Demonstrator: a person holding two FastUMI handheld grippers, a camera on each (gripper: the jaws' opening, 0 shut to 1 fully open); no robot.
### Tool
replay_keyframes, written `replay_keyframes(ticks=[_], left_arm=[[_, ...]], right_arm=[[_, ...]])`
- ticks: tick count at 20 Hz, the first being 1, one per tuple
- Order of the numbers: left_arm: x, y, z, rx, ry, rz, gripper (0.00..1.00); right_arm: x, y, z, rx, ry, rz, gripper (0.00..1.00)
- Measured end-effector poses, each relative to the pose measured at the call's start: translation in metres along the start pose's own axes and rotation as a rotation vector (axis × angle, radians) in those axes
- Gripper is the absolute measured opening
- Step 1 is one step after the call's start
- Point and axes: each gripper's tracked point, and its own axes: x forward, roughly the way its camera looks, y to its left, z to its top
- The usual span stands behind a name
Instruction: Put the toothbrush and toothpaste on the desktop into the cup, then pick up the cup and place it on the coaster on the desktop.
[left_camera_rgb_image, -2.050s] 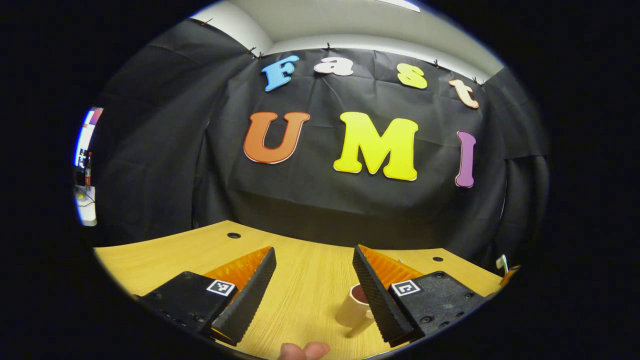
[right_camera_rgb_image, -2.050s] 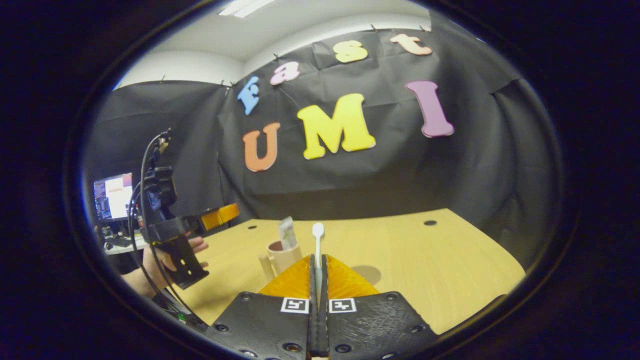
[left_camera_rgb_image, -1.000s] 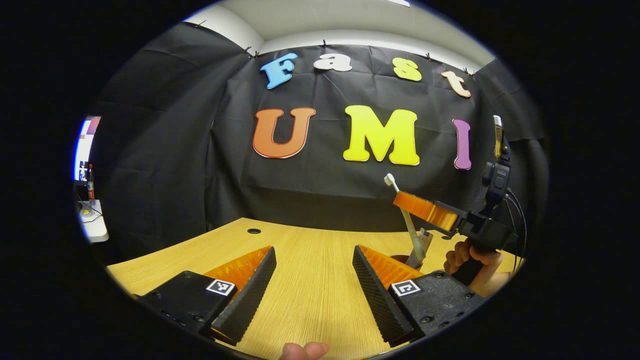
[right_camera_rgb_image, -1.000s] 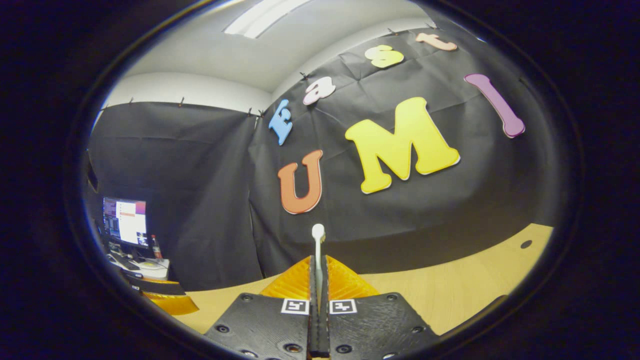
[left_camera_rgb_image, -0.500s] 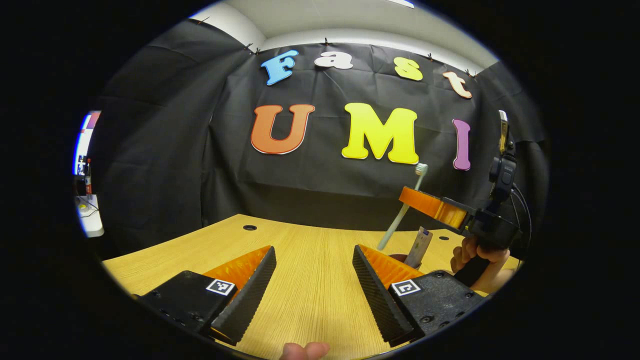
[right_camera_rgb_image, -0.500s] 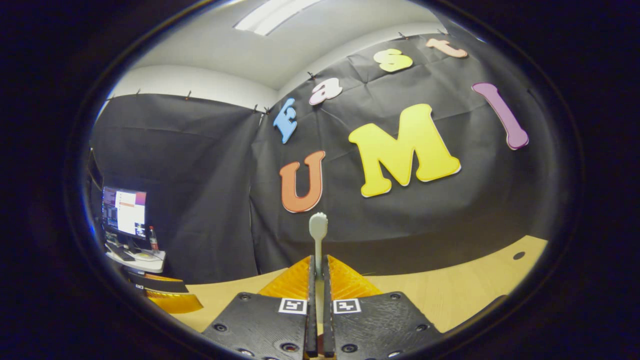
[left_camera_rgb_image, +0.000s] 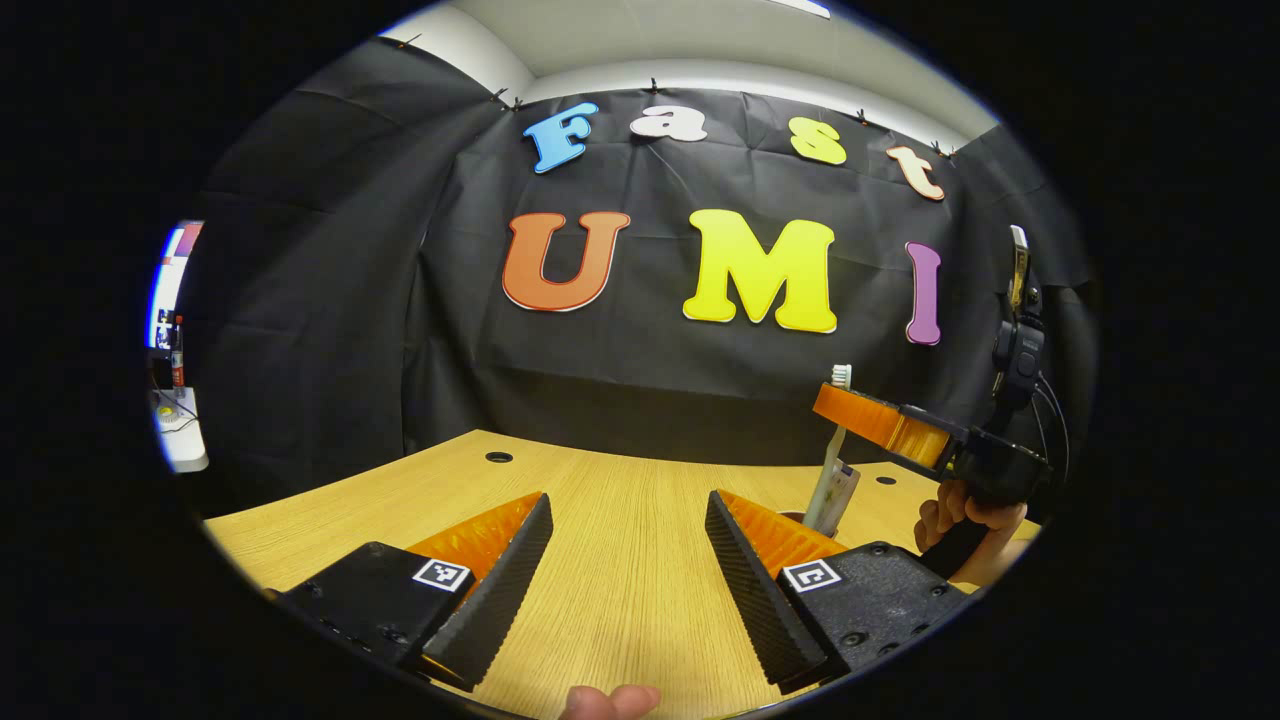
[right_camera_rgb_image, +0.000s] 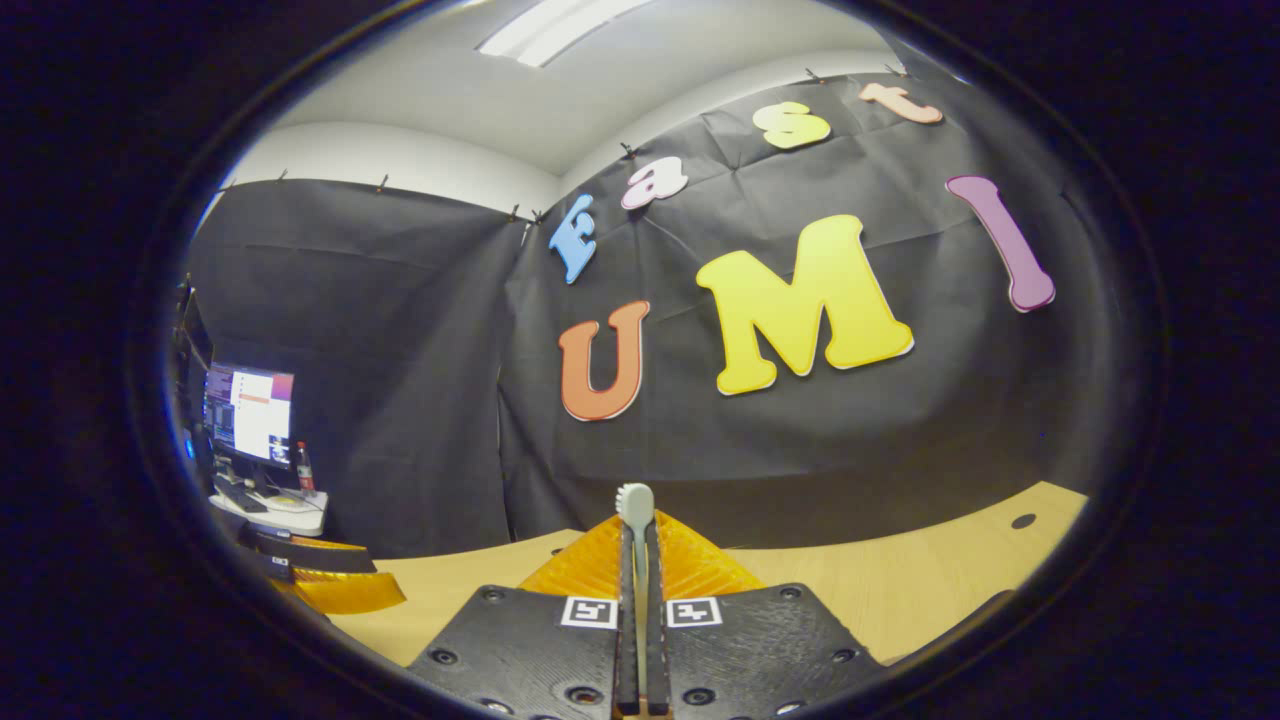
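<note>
From the left gripper view I see my left gripper (left_camera_rgb_image: 628, 560) held low over the wooden desktop (left_camera_rgb_image: 620, 500) with its jaws spread wide and nothing between them, only bare wood grain. A fingertip (left_camera_rgb_image: 608, 700) of the person holding it pokes in at the bottom edge. Past the right-hand finger, the right gripper (left_camera_rgb_image: 850, 412) sits farther off, gripped by a hand (left_camera_rgb_image: 965, 525), with a cable running up from its body. Its fingers are closed on the toothbrush (left_camera_rgb_image: 836, 430), which stands close to upright with the bristle head just above them and the handle reaching down toward the cup (left_camera_rgb_image: 795, 517). Of the cup I can make out only a sliver of dark rim, because my own left finger block covers the rest. The toothpaste (left_camera_rgb_image: 835, 495) tube stands in it beside the brush handle; there is printing on the tube, too small for me to read. In the right gripper view the jaws are narrow, pressed on the toothbrush (right_camera_rgb_image: 636, 540), whose head rises just beyond the fingertips. Each gripper body carries small square black-and-white markers, not legible writing. Round cable holes dot the desktop (right_camera_rgb_image: 900, 570). Off to the left, beyond the black cloth, a lit monitor (right_camera_rgb_image: 250, 413) stands on a cluttered side desk with a small bottle beside it. I cannot see the coaster from here.
</note>
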Motion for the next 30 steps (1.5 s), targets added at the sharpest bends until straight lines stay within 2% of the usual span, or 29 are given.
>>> replay_keyframes(ticks=[3,6,10,13,16,19,20,22,23,24,25,27,28,30], left_arm=[[-0.001,-0.002,-0.004,-0.005,0.017,0.002,0.98],[-0.002,-0.007,-0.001,-0.021,0.022,-0.002,0.98],[-0.007,-0.014,0.012,-0.005,0.001,0.01,0.98],[-0.013,-0.026,0.025,-0.018,-0.01,-0.012,0.97],[-0.012,-0.04,0.035,-0.011,0.014,-0.048,0.97],[0.0,-0.054,0.048,0.06,0.114,-0.094,1.0],[0.005,-0.058,0.056,0.065,0.139,-0.103,0.98],[0.016,-0.074,0.069,0.053,0.222,-0.163,0.97],[0.023,-0.083,0.071,0.053,0.273,-0.19,1.0],[0.032,-0.091,0.07,0.071,0.332,-0.205,0.97],[0.039,-0.097,0.065,0.105,0.407,-0.219,0.97],[0.05,-0.104,0.054,0.164,0.555,-0.227,0.98],[0.055,-0.11,0.045,0.172,0.632,-0.229,0.97],[0.049,-0.121,0.017,0.143,0.811,-0.242,0.98]], right_arm=[[-0.007,0.0,-0.018,-0.036,0.066,-0.004,0.04],[-0.018,0.006,-0.03,-0.05,0.122,0.021,0.96],[-0.044,-0.001,0.0,-0.032,0.044,-0.007,0.95],[-0.077,-0.014,0.018,-0.015,0.028,-0.05,0.95],[-0.137,-0.034,0.031,-0.017,0.029,-0.096,0.96],[-0.201,-0.063,0.044,-0.039,0.009,-0.168,0.96],[-0.222,-0.073,0.046,-0.036,0.007,-0.193,0.96],[-0.261,-0.088,0.046,-0.021,0.009,-0.234,0.96],[-0.278,-0.097,0.045,-0.019,0.01,-0.255,0.95],[-0.291,-0.106,0.041,-0.023,0.017,-0.274,0.92],[-0.303,-0.116,0.033,-0.032,0.034,-0.295,0.95],[-0.325,-0.135,0.015,-0.052,0.087,-0.342,0.92],[-0.335,-0.141,0.012,-0.048,0.096,-0.362,0.95],[-0.35,-0.143,0.01,0.015,0.081,-0.371,0.95]])
